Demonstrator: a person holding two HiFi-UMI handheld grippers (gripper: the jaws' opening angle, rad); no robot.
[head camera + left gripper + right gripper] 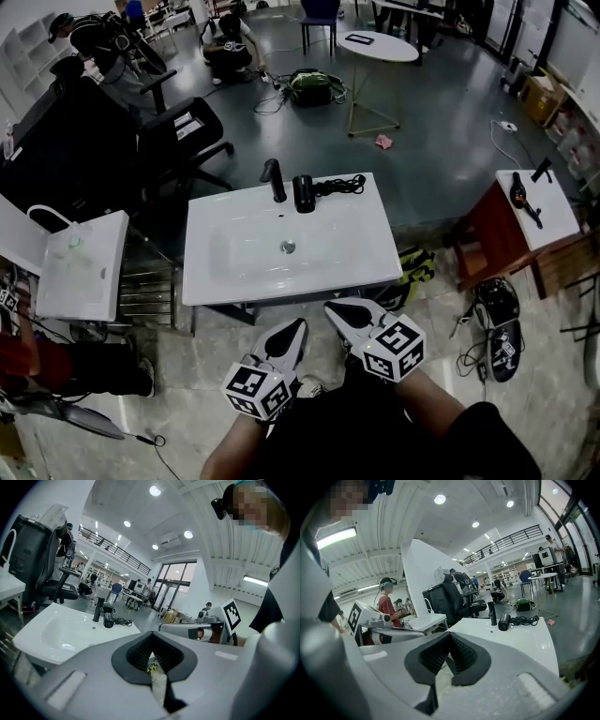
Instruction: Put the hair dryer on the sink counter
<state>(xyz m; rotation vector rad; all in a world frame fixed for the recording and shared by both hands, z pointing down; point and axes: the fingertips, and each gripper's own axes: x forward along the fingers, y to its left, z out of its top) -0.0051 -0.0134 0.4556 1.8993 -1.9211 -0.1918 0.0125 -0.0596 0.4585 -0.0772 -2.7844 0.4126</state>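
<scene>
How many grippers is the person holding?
2. The left gripper and the right gripper, both shut, sit side by side before the near edge of the sink counter.

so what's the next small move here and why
Probably none on the dryer: just hold both back where they are. It already lies on the counter beside the faucet, with its cord bunched next to it. The left hand-held gripper and right hand-held gripper are shut, empty and on the near side of the sink, so the job looks done.
</scene>
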